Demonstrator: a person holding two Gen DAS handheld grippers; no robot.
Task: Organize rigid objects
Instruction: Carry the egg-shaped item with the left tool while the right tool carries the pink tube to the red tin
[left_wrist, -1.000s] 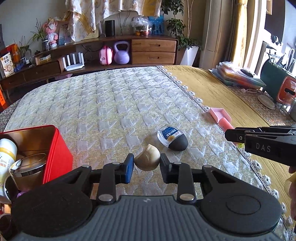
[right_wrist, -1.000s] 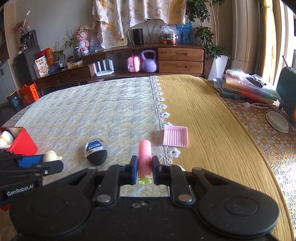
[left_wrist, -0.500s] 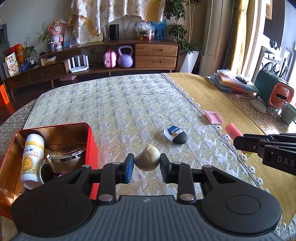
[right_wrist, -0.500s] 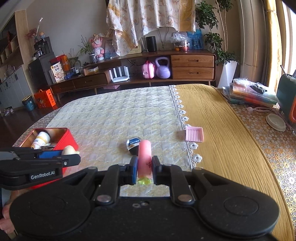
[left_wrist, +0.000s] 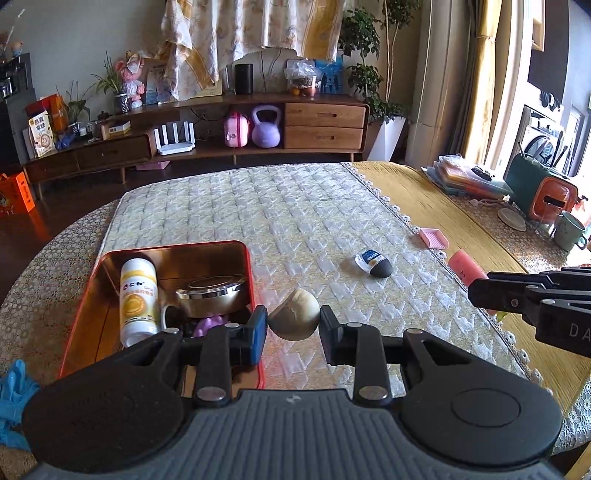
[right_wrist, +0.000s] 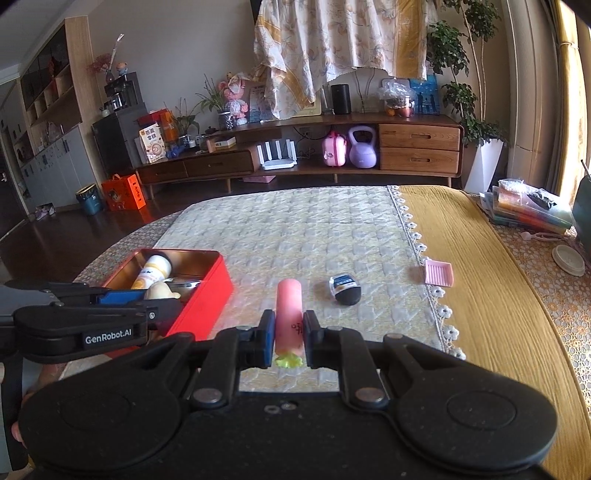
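Holding a beige ball in the left gripper by the red tin and a pink stick in the right gripper, the person has a bottle and bowl already boxed, while a black egg and pink tray wait far right.

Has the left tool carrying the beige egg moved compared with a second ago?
Yes. The left tool, shut on the beige egg, has risen and shifted left toward the red tin; the tin's interior now shows fully.
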